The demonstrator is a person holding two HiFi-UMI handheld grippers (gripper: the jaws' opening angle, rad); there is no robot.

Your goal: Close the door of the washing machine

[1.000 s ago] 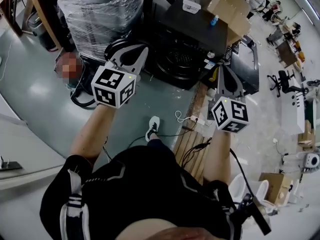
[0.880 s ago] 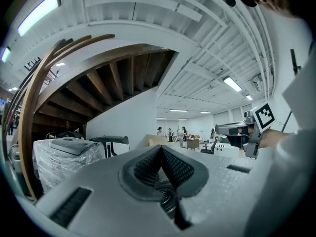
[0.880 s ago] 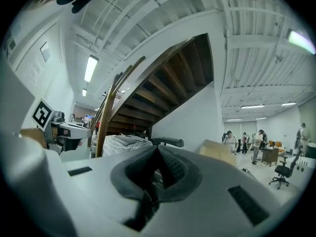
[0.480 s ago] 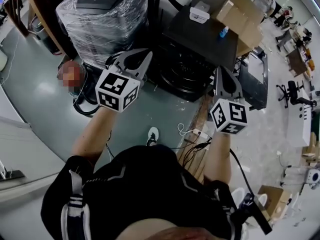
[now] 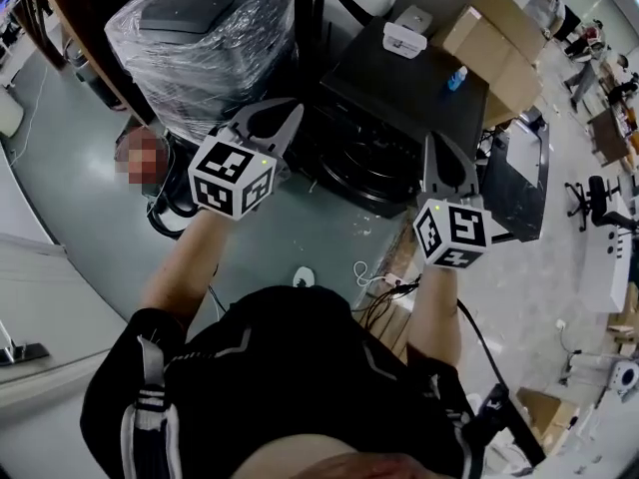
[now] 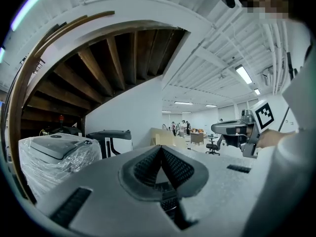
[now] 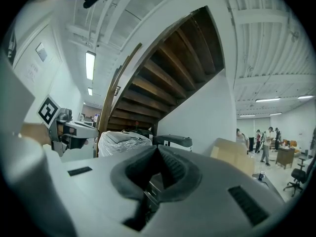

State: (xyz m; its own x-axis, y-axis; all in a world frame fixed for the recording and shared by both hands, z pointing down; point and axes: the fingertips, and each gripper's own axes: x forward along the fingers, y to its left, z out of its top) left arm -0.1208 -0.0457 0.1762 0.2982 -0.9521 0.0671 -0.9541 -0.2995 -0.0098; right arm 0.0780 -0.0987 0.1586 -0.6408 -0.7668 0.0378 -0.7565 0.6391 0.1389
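The black washing machine [image 5: 404, 93] stands ahead of me in the head view, its round front port [image 5: 364, 163] facing me. A dark rectangular panel [image 5: 514, 183] stands at its right side; whether it is the door I cannot tell. My left gripper [image 5: 268, 118] is held level, short of the machine's left front corner, shut and empty. My right gripper [image 5: 444, 153] hovers before the machine's right front, also shut with nothing in it. In the left gripper view the pads [image 6: 170, 164] meet; the right gripper view shows the same of its pads [image 7: 170, 167].
A plastic-wrapped appliance [image 5: 200, 38] sits left of the machine. Cardboard boxes [image 5: 499, 43] are behind it, and a white box [image 5: 404, 38] and a blue bottle [image 5: 457, 78] rest on top. Cables [image 5: 364, 267] and wooden planks [image 5: 394, 257] lie on the floor near my feet. A wooden staircase [image 6: 113, 63] rises overhead.
I have walked closer: the washing machine and wrapped appliance sit lower and larger in the head view. Both grippers came forward with me and stayed shut.
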